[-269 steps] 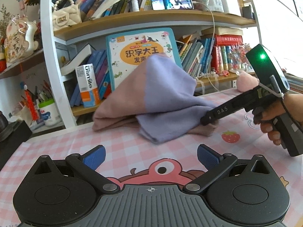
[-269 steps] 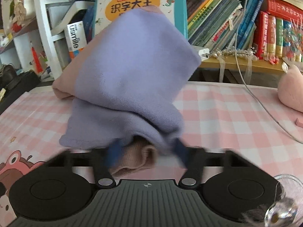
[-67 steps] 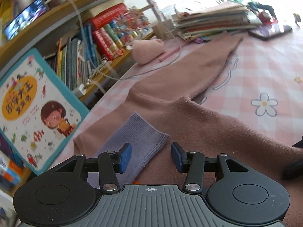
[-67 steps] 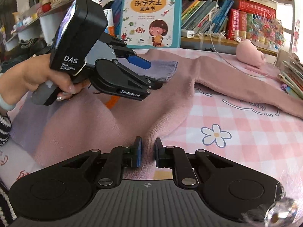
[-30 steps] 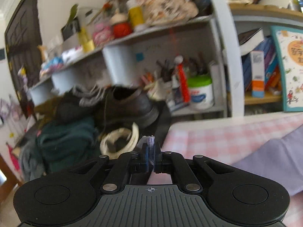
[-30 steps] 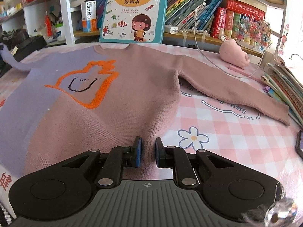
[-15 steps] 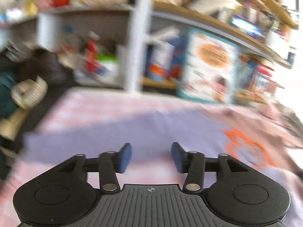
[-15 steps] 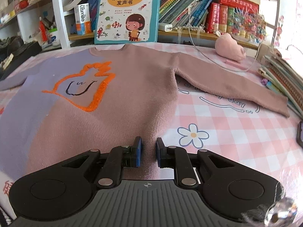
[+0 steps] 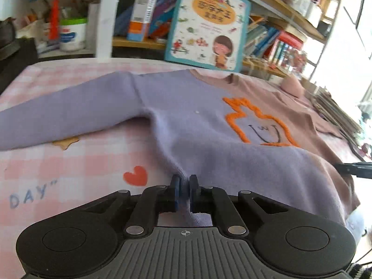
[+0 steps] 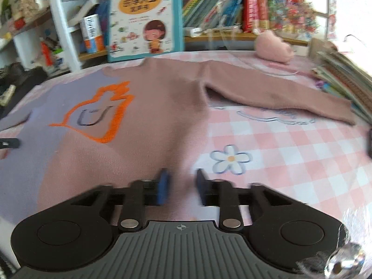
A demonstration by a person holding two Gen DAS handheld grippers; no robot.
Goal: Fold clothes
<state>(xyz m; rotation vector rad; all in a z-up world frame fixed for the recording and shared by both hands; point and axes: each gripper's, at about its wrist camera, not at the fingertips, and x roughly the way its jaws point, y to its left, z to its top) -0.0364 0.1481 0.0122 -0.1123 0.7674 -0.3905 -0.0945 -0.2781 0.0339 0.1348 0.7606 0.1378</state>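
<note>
A sweater (image 9: pixel 209 107) lies flat and face up on the table, lilac on one half and pink on the other (image 10: pixel 167 97), with an orange outline figure (image 10: pixel 102 116) on the chest. Both sleeves are spread sideways. My left gripper (image 9: pixel 183 186) is shut on the lilac bottom hem, and the cloth bunches into a ridge between its blue pads. My right gripper (image 10: pixel 181 186) sits at the pink bottom hem. Its jaws are closing, blurred, with the pads (image 10: pixel 162 188) a little apart and the pink cloth between them. Each gripper's dark tip shows at the edge of the other's view.
A pink checked tablecloth (image 10: pixel 290 153) covers the table. A bookshelf stands behind with a large picture book (image 10: pixel 144 18) leaning on it. A pink plush toy (image 10: pixel 274 46) and a stack of books (image 10: pixel 344 81) lie at the right, near the pink sleeve's end.
My left gripper let go of the lilac cuff, swung from the shelf side down to the sweater's bottom hem and shut there. My right gripper's pads stand a bit wider apart than before.
</note>
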